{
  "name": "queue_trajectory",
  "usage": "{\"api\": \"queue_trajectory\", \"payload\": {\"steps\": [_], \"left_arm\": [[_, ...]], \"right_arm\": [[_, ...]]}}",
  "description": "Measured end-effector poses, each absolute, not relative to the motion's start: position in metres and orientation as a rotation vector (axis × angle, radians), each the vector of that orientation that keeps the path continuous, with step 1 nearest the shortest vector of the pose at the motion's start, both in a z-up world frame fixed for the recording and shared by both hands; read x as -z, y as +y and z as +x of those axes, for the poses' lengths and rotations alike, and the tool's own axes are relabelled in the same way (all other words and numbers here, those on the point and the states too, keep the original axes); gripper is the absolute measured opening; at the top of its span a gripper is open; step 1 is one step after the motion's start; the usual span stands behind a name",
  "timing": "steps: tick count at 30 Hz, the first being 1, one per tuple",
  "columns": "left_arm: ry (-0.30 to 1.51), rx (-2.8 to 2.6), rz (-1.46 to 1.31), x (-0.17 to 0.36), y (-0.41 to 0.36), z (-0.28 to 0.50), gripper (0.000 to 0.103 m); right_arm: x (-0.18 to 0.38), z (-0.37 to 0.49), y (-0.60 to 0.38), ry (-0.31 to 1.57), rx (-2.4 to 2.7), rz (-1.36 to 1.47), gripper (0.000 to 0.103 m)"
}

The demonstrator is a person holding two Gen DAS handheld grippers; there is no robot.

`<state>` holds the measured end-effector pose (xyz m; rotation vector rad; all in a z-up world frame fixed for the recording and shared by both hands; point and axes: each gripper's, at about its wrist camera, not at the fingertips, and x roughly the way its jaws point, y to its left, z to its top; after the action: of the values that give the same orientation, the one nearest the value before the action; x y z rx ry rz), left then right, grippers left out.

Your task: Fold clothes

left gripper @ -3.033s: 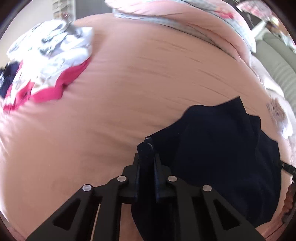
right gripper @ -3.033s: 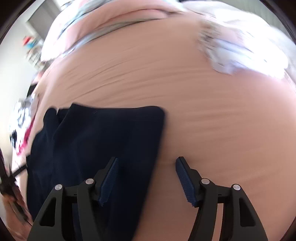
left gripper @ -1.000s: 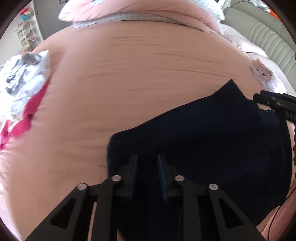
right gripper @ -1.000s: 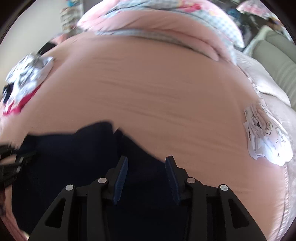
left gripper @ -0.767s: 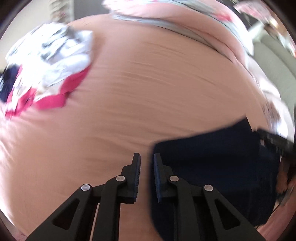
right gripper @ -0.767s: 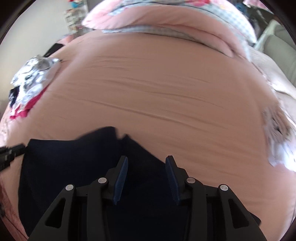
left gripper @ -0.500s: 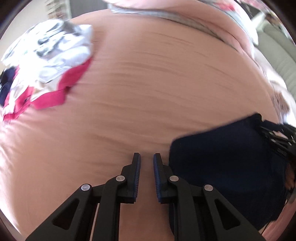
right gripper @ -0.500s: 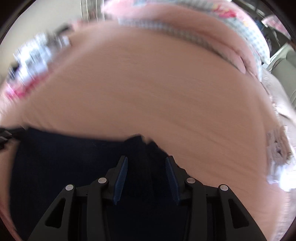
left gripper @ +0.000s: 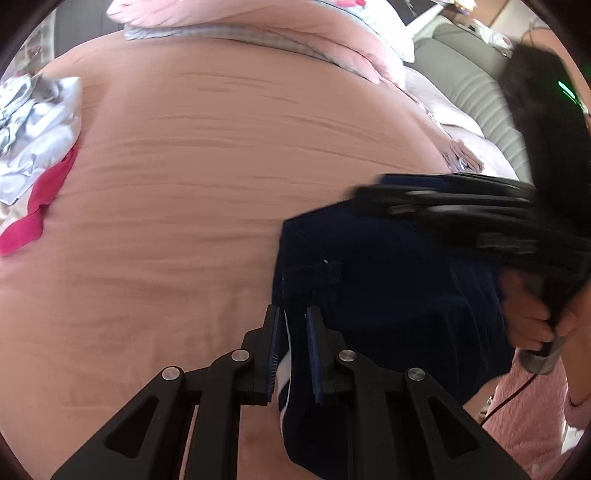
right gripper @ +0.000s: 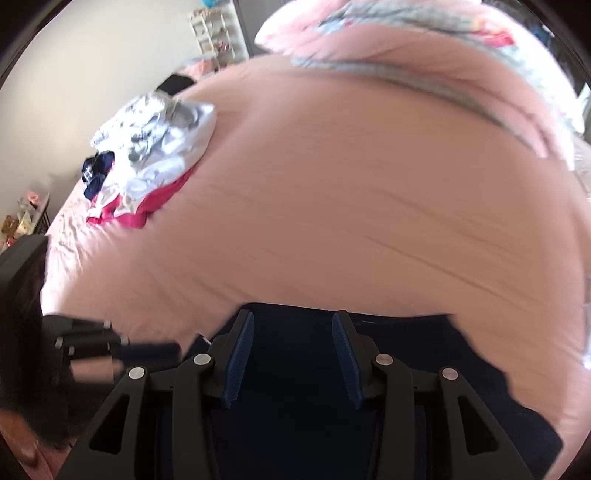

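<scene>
A dark navy garment (left gripper: 388,280) lies folded on the pink bed sheet (left gripper: 207,177), near the front edge. My left gripper (left gripper: 293,321) stands slightly open at the garment's left edge, with that edge and a white label between its fingers. My right gripper (right gripper: 291,339) is open over the garment (right gripper: 295,398), which fills the space under its fingers. The right gripper also shows in the left wrist view (left gripper: 461,210), blurred, above the garment's far right side.
A heap of white, grey and magenta clothes (right gripper: 155,147) lies at the bed's left side and also shows in the left wrist view (left gripper: 33,140). Pink bedding (left gripper: 258,26) is piled at the far end. A grey sofa (left gripper: 480,85) stands to the right.
My left gripper let go of the garment, drew off to the left, then came back to its left edge. My right gripper narrowed and moved over the garment, which now lies folded smaller.
</scene>
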<state>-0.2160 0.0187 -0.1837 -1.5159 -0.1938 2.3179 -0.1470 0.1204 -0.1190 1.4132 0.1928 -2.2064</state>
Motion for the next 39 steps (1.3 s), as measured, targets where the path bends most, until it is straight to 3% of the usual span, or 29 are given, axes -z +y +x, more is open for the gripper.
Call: {"api": "queue_trajectory", "payload": {"steps": [6, 17, 19, 23, 27, 33, 35, 39], "left_arm": [[-0.181, -2.315, -1.534, 0.182, 0.016, -0.218, 0.013], [-0.181, -2.247, -1.488, 0.192, 0.036, -0.227, 0.015], [-0.145, -2.277, -1.486, 0.194, 0.042, -0.227, 0.004], [-0.185, -2.434, -1.458, 0.177, 0.032, -0.226, 0.003], [-0.274, -2.565, -1.478, 0.165, -0.007, -0.222, 0.003], [-0.187, -2.604, -1.691, 0.18, -0.034, -0.223, 0.007], [-0.219, -2.58, -1.796, 0.194, -0.038, -0.228, 0.007], [-0.15, -2.714, -1.734, 0.175, -0.036, -0.225, 0.013]], "right_arm": [[0.178, -0.147, 0.103, 0.404, 2.179, 1.533, 0.044], [0.165, -0.137, 0.137, 0.164, 2.19, 1.588, 0.044], [0.151, -0.134, 0.158, -0.006, 2.228, 1.566, 0.044], [0.12, -0.133, 0.192, -0.265, 2.311, 1.484, 0.044], [0.113, -0.146, 0.206, -0.013, 2.482, 1.527, 0.044], [0.125, -0.167, 0.239, -0.065, 2.554, 1.583, 0.044], [0.135, -0.176, 0.24, 0.011, 2.573, 1.62, 0.044], [0.145, -0.19, 0.219, 0.17, 2.535, 1.586, 0.044]]}}
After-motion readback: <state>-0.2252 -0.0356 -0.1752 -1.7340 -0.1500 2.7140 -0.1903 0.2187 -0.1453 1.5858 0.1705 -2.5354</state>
